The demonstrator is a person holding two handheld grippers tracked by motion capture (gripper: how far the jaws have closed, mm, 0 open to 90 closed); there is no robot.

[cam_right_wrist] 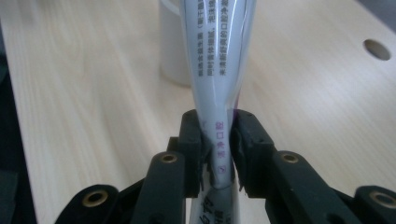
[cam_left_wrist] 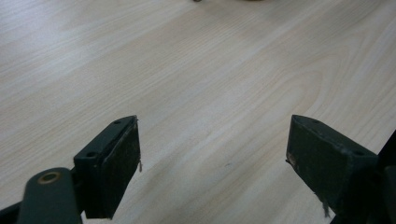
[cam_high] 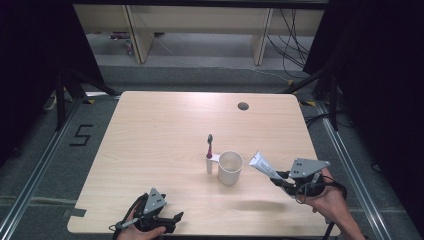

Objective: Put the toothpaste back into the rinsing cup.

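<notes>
While the right tongs (cam_high: pixel 281 178) clench a white tube (cam_high: pixel 263 165) near its cap end, the tube is off the worktop (cam_high: pixel 150 135), just right of the cup (cam_high: pixel 230 168) and apart from it. In the right gripper view the pads pinch the tube (cam_right_wrist: pixel 219 93) at a narrow part, and its printed body widens away from them toward the cup (cam_right_wrist: pixel 175 46). Seen from above, its long axis runs from the tongs up and left — the flat crimped end leads, pointing toward the cup's rim. It looks light and soft: a squeezable plastic skin that will dent under the pads and may slide if gripped on the glossy middle, so the firmer shoulder near the cap seems the safer hold, and a hard squeeze risks pushing paste out. A toothbrush (cam_high: pixel 209 150) stands upright just left of the cup. The left tongs (cam_high: pixel 167 220) rest at the worktop's near edge — released, jaws wide apart over bare wood, holding nothing.
</notes>
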